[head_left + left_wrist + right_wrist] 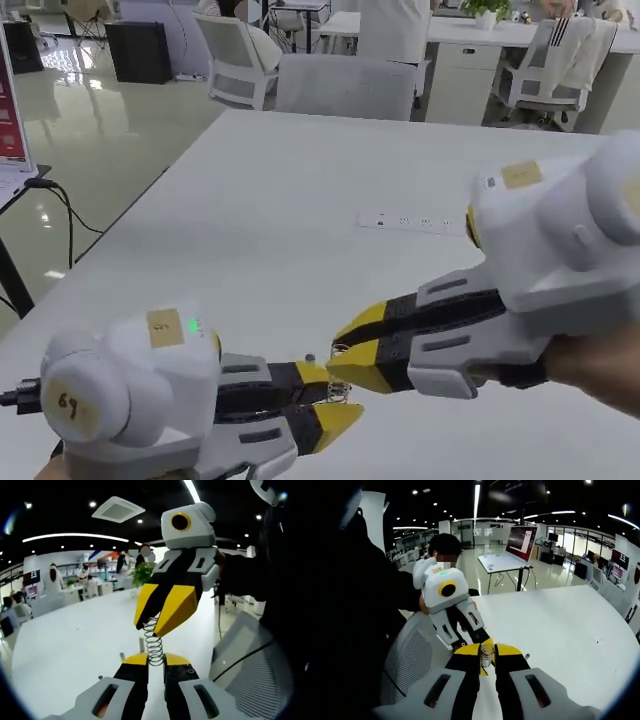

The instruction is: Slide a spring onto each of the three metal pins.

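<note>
Nearest the person, above the near edge of the tabletop [300,200], the left gripper [340,393] is reaching rightward with its fingers [134,661] clenched on one end of the spring [154,642]. The right gripper [335,358] is coming in from the opposite side, and its fingers [172,607] are pinching the other end, so both tools are grasping the same coil at once. Sharing the hold this way is probably steadying a small, springy part that one pair of tips could easily flick away, and it is leaving either hand free to take over for the threading. The spring is hanging clear of the tabletop, with its long axis running straight from one set of fingertips to the other. In the left gripper view it is pointing away along that gripper's own fingers. Whether its open end is aiming at a pin I cannot tell. Just beyond and beside the coil, the pins [141,642] are standing upright in a short row on the tabletop, all looking bare, so by my reading no spring is seated yet. Farther off, toward the far right corner, a power strip [415,220] is lying flat, and past the far edge a chair [345,88] is standing.
</note>
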Demonstrator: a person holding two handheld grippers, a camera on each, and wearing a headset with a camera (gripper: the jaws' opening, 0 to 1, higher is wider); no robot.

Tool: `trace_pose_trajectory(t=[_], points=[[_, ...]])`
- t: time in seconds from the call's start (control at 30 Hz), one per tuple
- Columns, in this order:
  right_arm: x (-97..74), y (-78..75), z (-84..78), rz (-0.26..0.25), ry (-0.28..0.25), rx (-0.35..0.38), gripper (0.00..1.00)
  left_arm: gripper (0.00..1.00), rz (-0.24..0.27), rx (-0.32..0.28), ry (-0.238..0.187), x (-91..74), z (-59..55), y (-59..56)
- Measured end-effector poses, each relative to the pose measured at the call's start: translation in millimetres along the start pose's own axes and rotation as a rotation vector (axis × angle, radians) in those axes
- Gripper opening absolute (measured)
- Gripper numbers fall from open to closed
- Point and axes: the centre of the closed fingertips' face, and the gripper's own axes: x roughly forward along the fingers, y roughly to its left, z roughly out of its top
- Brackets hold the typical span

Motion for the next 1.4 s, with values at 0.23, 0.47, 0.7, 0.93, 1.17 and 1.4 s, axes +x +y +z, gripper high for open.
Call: trace_pose_trajectory(t=[0.23, 0.47, 0.7, 0.93, 1.17, 1.4], points=[[1.2, -0.1, 0.8, -0.009, -0.013, -0.006, 0.08, 0.03, 0.002, -0.012, -0.002, 0.7, 0.1, -1.1], [-0.3, 0.7, -6.8, -0.013, 0.049, -0.014, 0.08, 0.03, 0.028, 0.085, 0.052, -1.1, -6.3, 2.0], [-3.0, 4.3, -20.8, 0.003, 0.16, -0.018, 0.08, 0.02, 0.015, 0.216, 0.127, -0.3, -12.8, -3.5], [-2.2, 14.5, -34.1, 0.057, 0.316, -0.065, 0.08, 0.02, -0.02, 0.328, 0.206, 5.8, -20.9, -13.9], [-0.4, 16.6, -43.1, 0.087, 0.399, -0.087, 0.08, 0.02, -0.029, 0.32, 0.233, 5.7, -27.2, -15.6], [4.4, 15.0, -50.7, 0.105, 0.46, -0.134, 0.09, 0.02, -0.025, 0.292, 0.221, 7.5, -26.2, -15.0]])
